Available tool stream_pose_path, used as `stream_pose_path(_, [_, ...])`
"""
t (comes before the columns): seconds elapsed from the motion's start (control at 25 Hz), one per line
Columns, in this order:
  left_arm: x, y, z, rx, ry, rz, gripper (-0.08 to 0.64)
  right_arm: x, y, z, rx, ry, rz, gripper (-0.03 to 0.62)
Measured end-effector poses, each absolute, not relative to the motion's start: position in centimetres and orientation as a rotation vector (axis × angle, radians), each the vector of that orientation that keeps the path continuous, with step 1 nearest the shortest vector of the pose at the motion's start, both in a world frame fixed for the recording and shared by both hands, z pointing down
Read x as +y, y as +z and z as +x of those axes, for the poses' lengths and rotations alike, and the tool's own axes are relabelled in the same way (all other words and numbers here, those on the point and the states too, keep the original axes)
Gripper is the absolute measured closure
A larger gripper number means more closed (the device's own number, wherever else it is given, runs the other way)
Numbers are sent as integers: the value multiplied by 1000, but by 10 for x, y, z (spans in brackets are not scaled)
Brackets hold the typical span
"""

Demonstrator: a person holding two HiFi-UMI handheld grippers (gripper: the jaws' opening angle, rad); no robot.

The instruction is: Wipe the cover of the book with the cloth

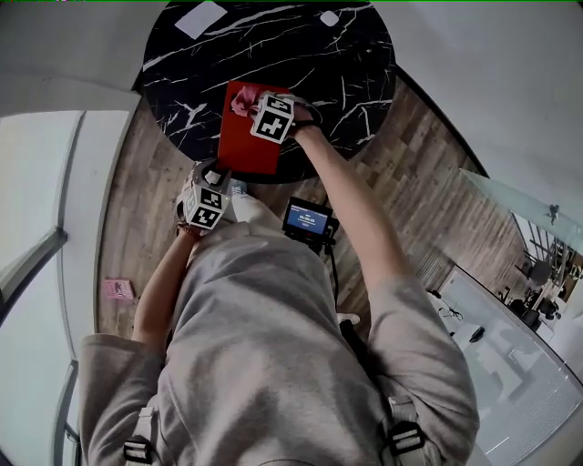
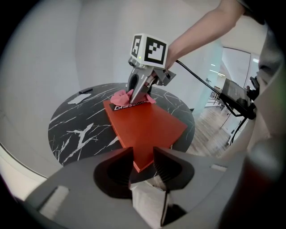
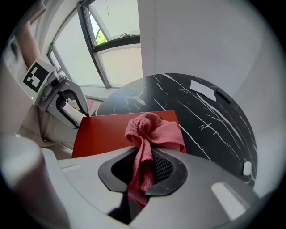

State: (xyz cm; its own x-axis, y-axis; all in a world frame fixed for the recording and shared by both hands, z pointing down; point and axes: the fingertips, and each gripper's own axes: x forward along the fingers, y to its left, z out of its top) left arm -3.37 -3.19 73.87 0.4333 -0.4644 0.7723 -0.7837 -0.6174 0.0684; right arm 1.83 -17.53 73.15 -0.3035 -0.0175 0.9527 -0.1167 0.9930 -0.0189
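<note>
Red flat hard-cover book (image 1: 244, 141) lies at the near edge of the round black, white-veined marble surface (image 1: 346, 64). The left gripper (image 2: 143, 162) meets the book from the near side, its fingers (image 2: 166, 166) clamped on the book's nearest corner. The right gripper (image 3: 142, 163) is over the book's far end, with its fingers pinched together on a crumpled pink terry cloth (image 3: 154, 130), and the cloth's bunched end rests on the cover there. A white rectangular card (image 1: 200, 18) lies at the surface's far edge, well apart from the book.

The book (image 2: 147, 127) label (image 2: 129, 106) seems unreadably blurred.
</note>
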Motion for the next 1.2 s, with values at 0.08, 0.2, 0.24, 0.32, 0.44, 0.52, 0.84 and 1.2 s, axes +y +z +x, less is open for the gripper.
stream_pose_path(0.08, [-31,739,-32,-1052,1030,2276,423,-170,731,19,-1875,101,87,522])
stream_pose_path(0.2, [-31,740,-32,-1048,1030,2281,423,-165,732,18,-1870,108,77,522])
stream_pose_path(0.24, [-31,740,-33,-1051,1029,2282,423,-164,732,17,-1869,108,74,522])
stream_pose_path(0.32, [-31,739,-32,-1059,1028,2283,423,-160,732,16,-1870,111,68,523])
stream_pose_path(0.44, [-32,741,-32,-1063,1022,2281,423,-153,733,16,-1867,119,63,523])
stream_pose_path(0.52, [-32,742,-33,-1061,1014,2277,423,-148,733,15,-1864,121,61,523])
stream_pose_path(0.84, [-31,739,-32,-1066,1013,2283,423,-124,732,13,-1864,122,39,523])
stream_pose_path(1.2, [-32,741,-32,-1074,1003,2283,423,-110,734,13,-1851,124,5,523])
